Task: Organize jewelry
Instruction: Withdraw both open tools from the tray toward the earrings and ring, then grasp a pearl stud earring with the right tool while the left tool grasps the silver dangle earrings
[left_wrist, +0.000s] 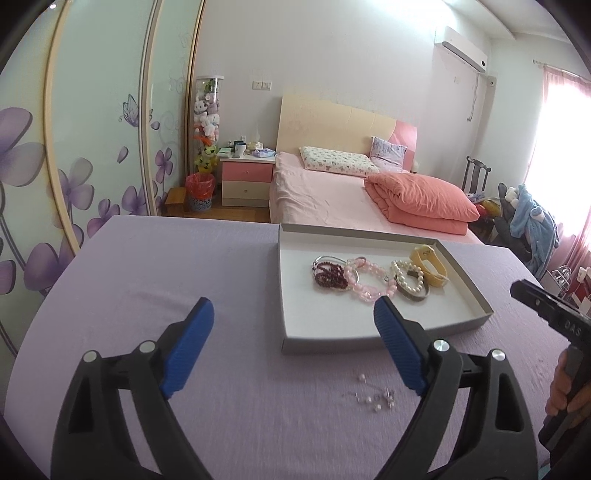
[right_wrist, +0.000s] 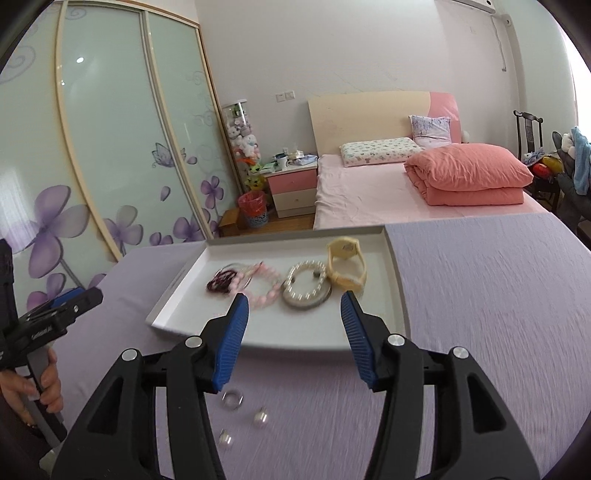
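Both tools stand apart and empty: left tool (left_wrist: 293, 321), right tool (right_wrist: 295, 314). Bracelets (right_wrist: 258, 288) and a watch (right_wrist: 345, 267) lie in the white tray (right_wrist: 395, 295) on the tabletop (right_wrist: 480, 295); small loose beads (left_wrist: 373, 397) sit near, outside it. Pinch those low and gently. Writing on the tools is too blurred to read

Beyond the tongs we see a pink bed (left_wrist: 325, 195) with a folded coral quilt (left_wrist: 424, 201); a pink nightstand (left_wrist: 246, 181) and red wastebasket (left_wrist: 200, 192) stand far left of it.

Black gripper (right_wrist: 293, 306) frames, ribbed blue pads (right_wrist: 232, 343) (silver pivot screws).
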